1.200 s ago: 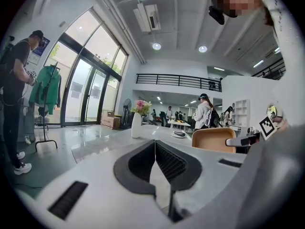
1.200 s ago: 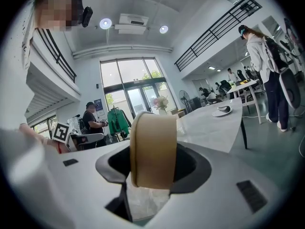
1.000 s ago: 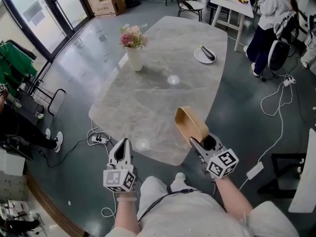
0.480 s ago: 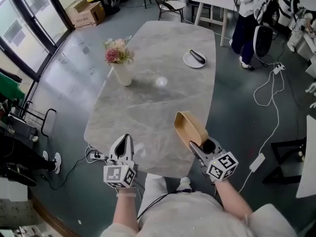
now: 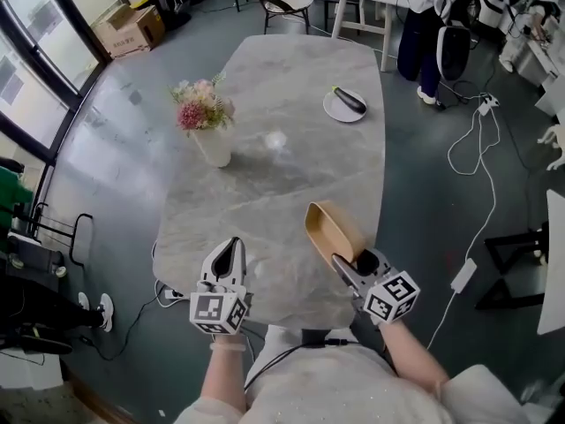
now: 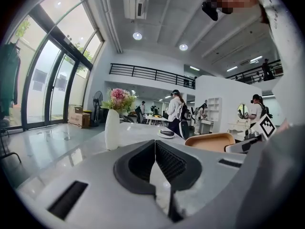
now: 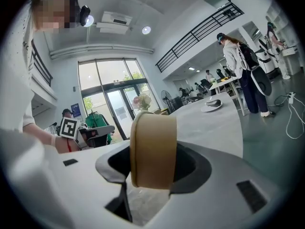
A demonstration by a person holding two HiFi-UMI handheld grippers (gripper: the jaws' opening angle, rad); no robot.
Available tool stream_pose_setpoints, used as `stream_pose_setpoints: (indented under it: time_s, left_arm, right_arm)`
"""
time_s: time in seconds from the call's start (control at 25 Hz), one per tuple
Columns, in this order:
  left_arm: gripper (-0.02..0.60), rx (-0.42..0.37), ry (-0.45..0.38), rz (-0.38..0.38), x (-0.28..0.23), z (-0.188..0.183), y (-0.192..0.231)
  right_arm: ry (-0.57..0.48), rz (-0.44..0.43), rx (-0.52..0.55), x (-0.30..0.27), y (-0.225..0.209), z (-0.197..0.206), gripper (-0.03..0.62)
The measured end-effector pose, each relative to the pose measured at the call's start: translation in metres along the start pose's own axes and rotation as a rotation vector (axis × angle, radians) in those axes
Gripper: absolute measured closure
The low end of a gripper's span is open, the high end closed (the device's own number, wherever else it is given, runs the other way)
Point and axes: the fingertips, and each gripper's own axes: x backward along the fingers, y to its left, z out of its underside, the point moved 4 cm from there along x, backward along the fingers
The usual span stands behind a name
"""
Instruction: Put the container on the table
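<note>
vase (image 5: 213, 145): on table (image 5: 291, 73), left | plate (image 5: 342, 107): far right | container (image 5: 332, 229): over near right edge

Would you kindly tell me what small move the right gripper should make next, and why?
Probably ease the right gripper forward and down, rolling it level. Its jaws are clamped on one wall of the tan container, which is held on edge and seems to hang over the near end of the table, where the marble is bare.

The right tongs (image 7: 150, 168) clamp a tan container (image 7: 152, 144) standing on edge. Beyond it, the grey surface (image 7: 205, 128) carries a plate (image 7: 211, 108) at two o'clock and flowers (image 7: 142, 100) at twelve.
</note>
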Motion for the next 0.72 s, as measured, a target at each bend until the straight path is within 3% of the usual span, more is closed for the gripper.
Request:
stream_pose_setpoints:
  time_s: [0.72]
  left_arm:
    - [0.574,-0.004,0.031,0.164,-0.05,0.003,0.031]
  right_arm:
    - [-0.014,0.108,-0.129,-0.047,0.013,0.011,0.379]
